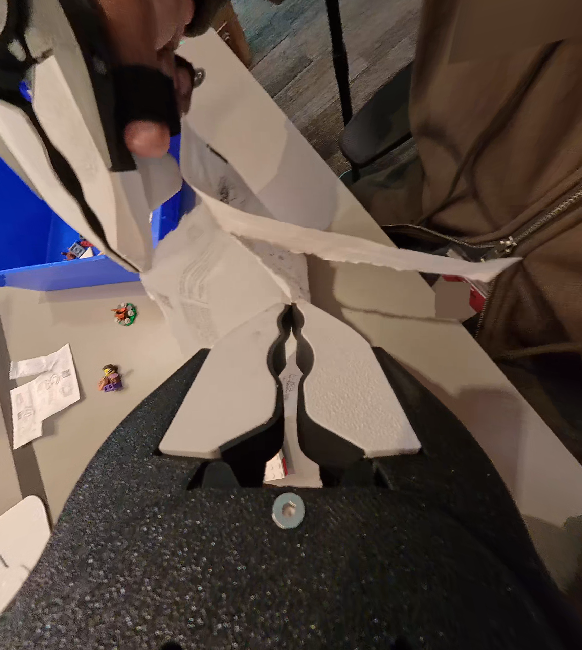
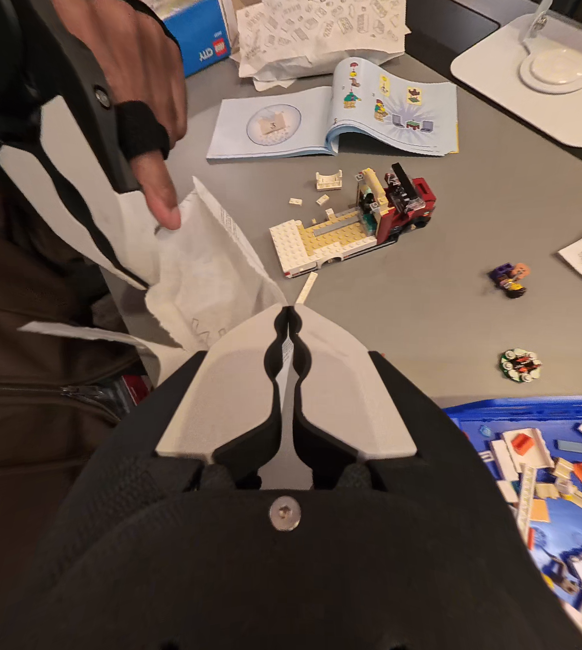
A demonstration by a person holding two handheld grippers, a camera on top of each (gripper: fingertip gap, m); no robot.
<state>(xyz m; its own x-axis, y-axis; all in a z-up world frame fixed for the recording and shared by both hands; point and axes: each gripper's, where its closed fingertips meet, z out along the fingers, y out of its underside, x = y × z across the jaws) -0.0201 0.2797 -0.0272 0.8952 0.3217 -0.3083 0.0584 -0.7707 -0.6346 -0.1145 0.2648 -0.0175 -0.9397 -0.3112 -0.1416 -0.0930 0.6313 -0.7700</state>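
Observation:
A white paper bag (image 1: pixel 212 281) with printed markings is stretched between both grippers over the grey table (image 1: pixel 71 334). My left gripper (image 1: pixel 292 309) is shut on one edge of it, and paper shows between its fingers. A torn strip (image 1: pixel 388 253) of the bag hangs off to the right. My right gripper (image 2: pixel 289 309) is shut on another edge of the same bag (image 2: pixel 205 267), with paper pinched between its pads. Each gripper shows in the other's view at upper left, gripping the bag: the right one (image 1: pixel 142 269) and the left one (image 2: pixel 145 285).
A partly built brick truck (image 2: pixel 353 225), a long white brick (image 2: pixel 307 288), an open instruction booklet (image 2: pixel 317 123), a minifigure (image 2: pixel 509 281) and a round green piece (image 2: pixel 520 365) lie on the table. A blue tray (image 2: pixel 493 404) holds loose bricks. A person's brown jacket (image 1: pixel 511 140) is close by. The gap from one gripper's tips to the other's is roughly 10 cm.

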